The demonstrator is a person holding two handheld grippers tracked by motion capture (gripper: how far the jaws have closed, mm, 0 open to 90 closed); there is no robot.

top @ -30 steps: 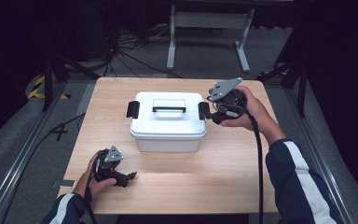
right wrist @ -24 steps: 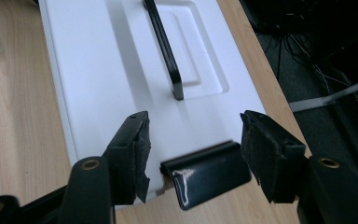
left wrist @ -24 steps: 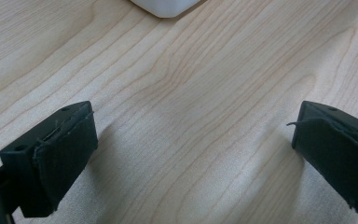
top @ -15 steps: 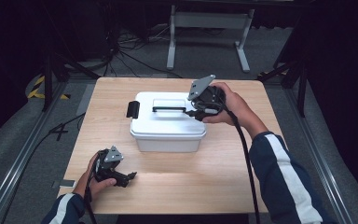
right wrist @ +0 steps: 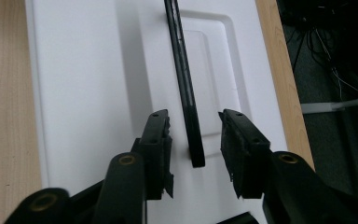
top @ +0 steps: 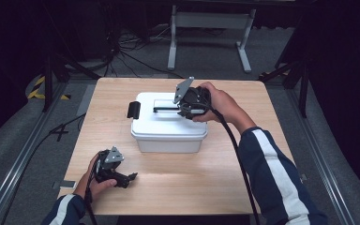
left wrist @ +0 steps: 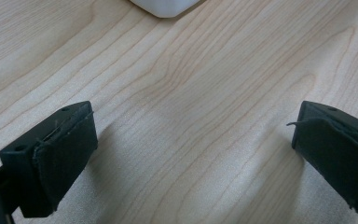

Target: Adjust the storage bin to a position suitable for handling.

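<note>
A white lidded box (top: pixel 168 126) stands mid-table, with a black handle (top: pixel 166 109) lying along its lid and a black latch (top: pixel 133 109) on its left end. My right gripper (top: pixel 183 111) hovers over the lid's right part. In the right gripper view its jaws (right wrist: pixel 193 122) have just been closing and straddle the end of the handle (right wrist: pixel 182 79), with a gap on each side. My left gripper (top: pixel 129 179) rests near the table's front left corner. Its jaws (left wrist: pixel 193 135) stand wide over bare wood, with a corner of the box (left wrist: pixel 165 5) ahead.
The wooden table (top: pixel 178 183) has free room in front of the box and on both sides. Behind it stand a grey metal frame (top: pixel 211 28) and loose cables (top: pixel 122 47) on the floor. Metal rails run along the floor left and right.
My right gripper has moved left from the box's right end onto the lid, ending around the handle. The left gripper has stayed put.
</note>
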